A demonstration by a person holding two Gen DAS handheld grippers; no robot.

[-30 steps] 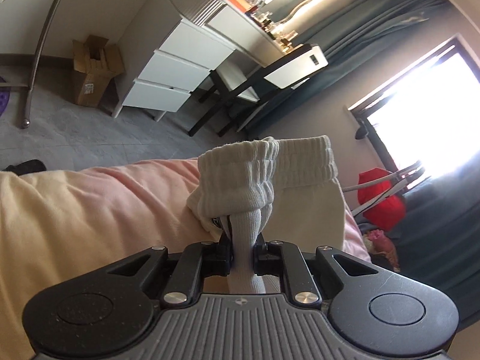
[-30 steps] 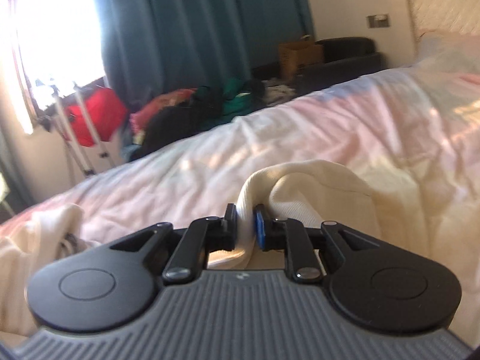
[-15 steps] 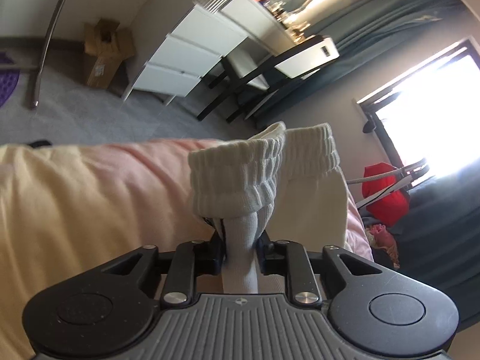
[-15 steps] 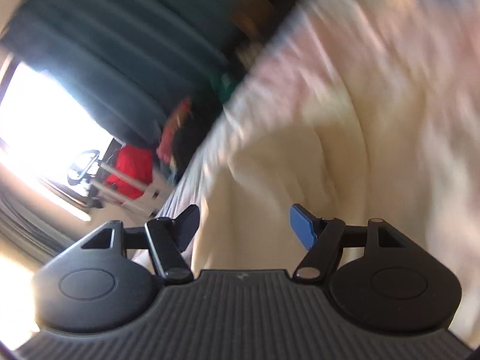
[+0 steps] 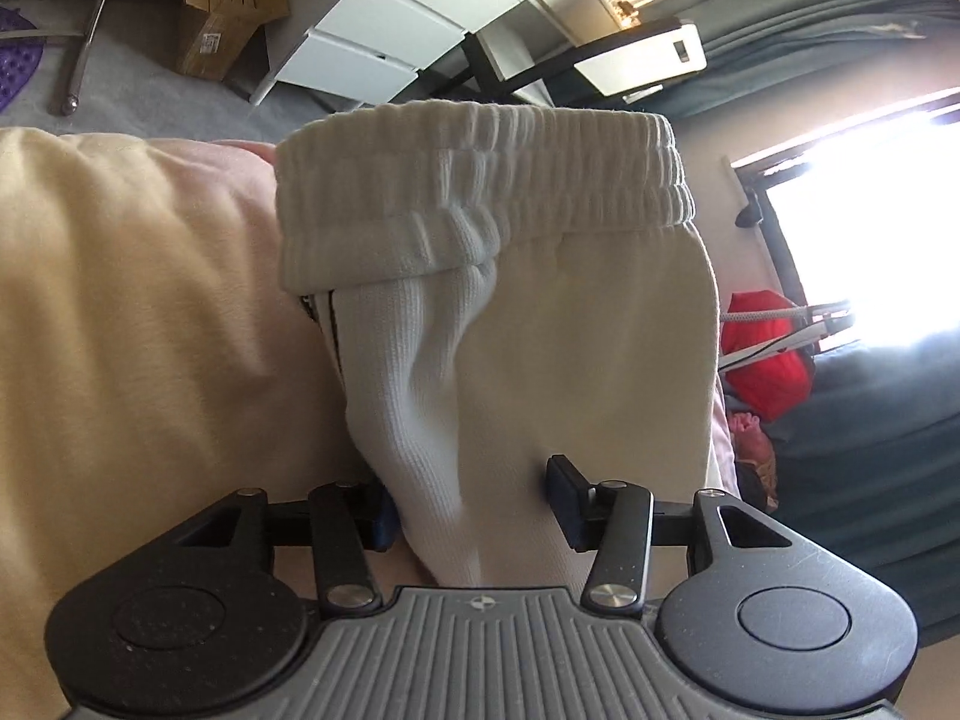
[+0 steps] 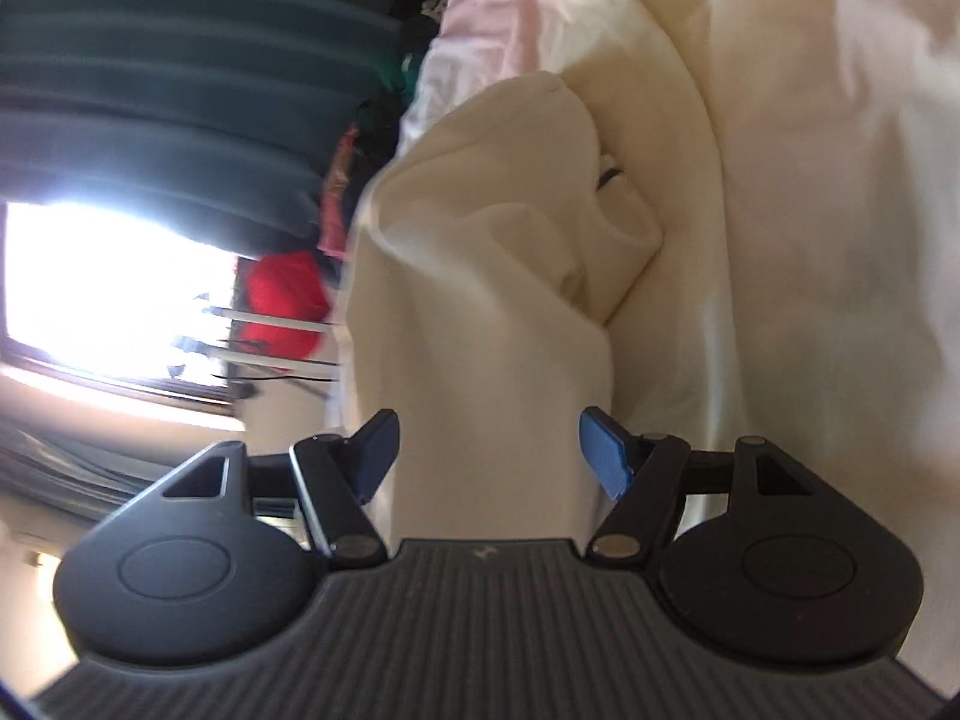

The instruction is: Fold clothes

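A cream pair of sweatpants (image 5: 576, 330) lies on the bed, its ribbed elastic waistband (image 5: 480, 180) spread wide at the top of the left wrist view. A white ribbed fold (image 5: 420, 408) hangs down from it between the fingers. My left gripper (image 5: 474, 504) is open, the cloth loose between its jaws. In the right wrist view the same cream cloth (image 6: 480, 300) lies bunched on the bed. My right gripper (image 6: 489, 450) is open, with cloth running between its spread fingers.
The bed cover (image 6: 840, 180) is pink and cream; it also shows in the left wrist view (image 5: 120, 300). Beyond the bed stand a white drawer unit (image 5: 390, 42), a black chair (image 5: 540, 66), a cardboard box (image 5: 222, 18), teal curtains (image 6: 180, 60) and a red bag (image 5: 762, 354).
Both grippers have opened and let go of the cloth. The waistband has spread out flat. The right gripper has rolled to one side.
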